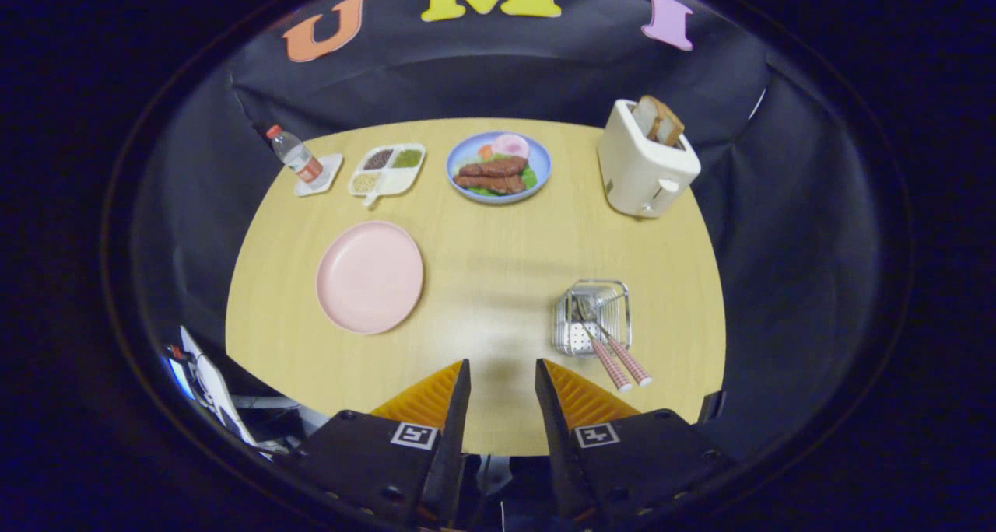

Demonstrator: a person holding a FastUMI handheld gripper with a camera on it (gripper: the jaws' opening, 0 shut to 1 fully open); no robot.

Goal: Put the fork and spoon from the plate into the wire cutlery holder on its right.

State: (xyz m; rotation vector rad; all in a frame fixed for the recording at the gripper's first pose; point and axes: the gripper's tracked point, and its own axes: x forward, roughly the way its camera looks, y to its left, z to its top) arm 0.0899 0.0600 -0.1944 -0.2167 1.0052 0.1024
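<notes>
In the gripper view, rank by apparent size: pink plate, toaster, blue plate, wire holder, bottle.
1. Pink plate, bare.
2. Toaster and blue plate of food: too alike to rank; both sit farther away than the pink plate.
3. Wire holder, holding two utensils; nearer the camera.
4. Bottle.
Gripper open, holding nothing.

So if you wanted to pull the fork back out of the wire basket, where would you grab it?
Probably by its checked handle, which sticks out over the wire cutlery holder's near rim, leaning toward the gripper. Its head is down inside beside the spoon. Come from the near side, slightly above. The two handles lie close together, and which is the fork's is hard to tell. The fingers are open, holding nothing.
</notes>
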